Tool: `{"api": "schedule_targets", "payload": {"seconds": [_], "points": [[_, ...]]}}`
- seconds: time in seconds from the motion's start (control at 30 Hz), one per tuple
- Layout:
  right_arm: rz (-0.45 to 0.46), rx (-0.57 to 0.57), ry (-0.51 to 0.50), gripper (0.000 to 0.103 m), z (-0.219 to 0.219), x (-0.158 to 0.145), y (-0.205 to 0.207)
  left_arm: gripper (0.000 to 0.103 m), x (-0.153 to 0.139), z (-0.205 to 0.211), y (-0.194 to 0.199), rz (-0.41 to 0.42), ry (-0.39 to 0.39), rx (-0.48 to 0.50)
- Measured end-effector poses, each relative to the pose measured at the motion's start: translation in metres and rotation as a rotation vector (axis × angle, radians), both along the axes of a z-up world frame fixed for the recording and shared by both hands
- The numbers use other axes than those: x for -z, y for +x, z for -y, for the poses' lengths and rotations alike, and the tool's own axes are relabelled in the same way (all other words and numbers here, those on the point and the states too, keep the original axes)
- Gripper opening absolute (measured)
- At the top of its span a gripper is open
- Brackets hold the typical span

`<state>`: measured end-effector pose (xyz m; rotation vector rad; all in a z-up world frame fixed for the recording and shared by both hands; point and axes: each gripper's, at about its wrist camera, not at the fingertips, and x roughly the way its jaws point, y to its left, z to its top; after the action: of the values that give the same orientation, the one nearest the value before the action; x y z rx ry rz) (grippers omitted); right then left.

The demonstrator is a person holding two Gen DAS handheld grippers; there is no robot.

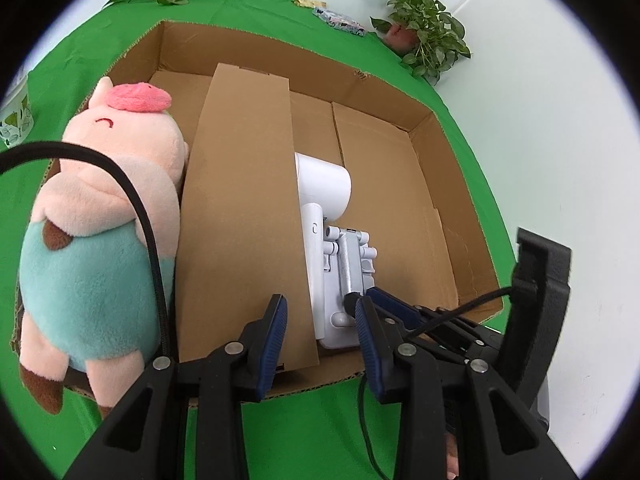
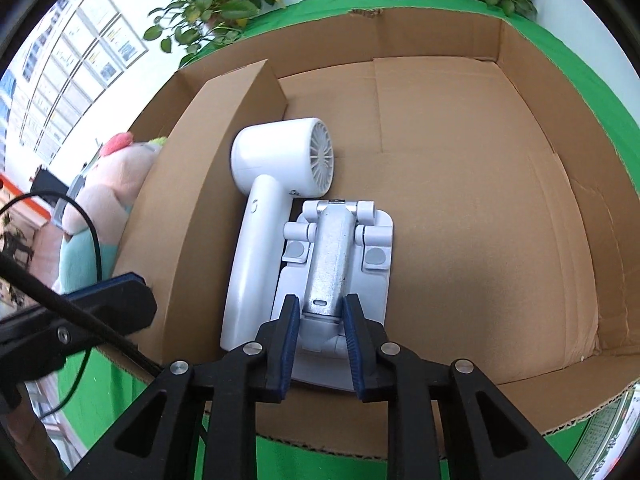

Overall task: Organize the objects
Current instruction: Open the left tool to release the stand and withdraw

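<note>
You find no text you can read here. The white plastic hair dryer (image 2: 260, 216), ahead of your right gripper, carries a small grey mark on its handle, too small to make out. The framed wall sheets (image 2: 80, 52) far left are blurred.

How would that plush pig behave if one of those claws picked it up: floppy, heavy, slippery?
The plush pig looks soft and fuzzy, so it would probably squash under the fingers and sag rather than stay stiff. It seems light for its bulk. Its pile should grip well, hardly slippery, and it leans on the cardboard divider, so a push might topple it.
</note>
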<state>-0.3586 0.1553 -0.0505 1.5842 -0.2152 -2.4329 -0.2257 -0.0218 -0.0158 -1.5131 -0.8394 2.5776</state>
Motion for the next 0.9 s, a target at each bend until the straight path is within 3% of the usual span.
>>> {"api": "schedule_targets", "payload": {"seconds": [0.07, 0.13, 0.17, 0.2, 0.3, 0.43, 0.57, 0.7, 0.9], "points": [[-0.057, -0.013, 0.039, 0.026, -0.003, -0.008, 0.008, 0.033, -0.004, -0.003, 0.005, -0.031, -0.045, -0.002], [-0.121, -0.032, 0.075, 0.05, -0.005, -0.02, 0.019, 0.033, -0.012, -0.008, 0.011, -0.075, -0.11, -0.007], [-0.158, -0.039, 0.089, 0.071, -0.007, -0.026, 0.026, 0.034, -0.015, -0.01, 0.014, -0.095, -0.137, -0.01], [-0.208, -0.042, 0.107, 0.084, -0.009, -0.035, 0.035, 0.037, -0.018, -0.012, 0.018, -0.113, -0.157, -0.013], [-0.321, -0.047, 0.153, 0.093, -0.016, -0.053, 0.064, 0.048, -0.028, -0.022, 0.028, -0.171, -0.237, -0.037], [-0.405, -0.052, 0.194, 0.099, -0.022, -0.068, 0.099, 0.067, -0.041, -0.044, 0.047, -0.269, -0.419, -0.091], [-0.475, -0.036, 0.202, 0.099, -0.031, -0.079, 0.139, 0.073, -0.045, -0.068, 0.069, -0.345, -0.565, -0.131], [-0.512, 0.0, 0.194, 0.099, -0.042, -0.086, 0.165, 0.074, -0.041, -0.083, 0.083, -0.358, -0.595, -0.138], [-0.528, 0.02, 0.205, 0.098, -0.052, -0.09, 0.184, 0.074, -0.038, -0.095, 0.096, -0.37, -0.563, -0.142]]}}
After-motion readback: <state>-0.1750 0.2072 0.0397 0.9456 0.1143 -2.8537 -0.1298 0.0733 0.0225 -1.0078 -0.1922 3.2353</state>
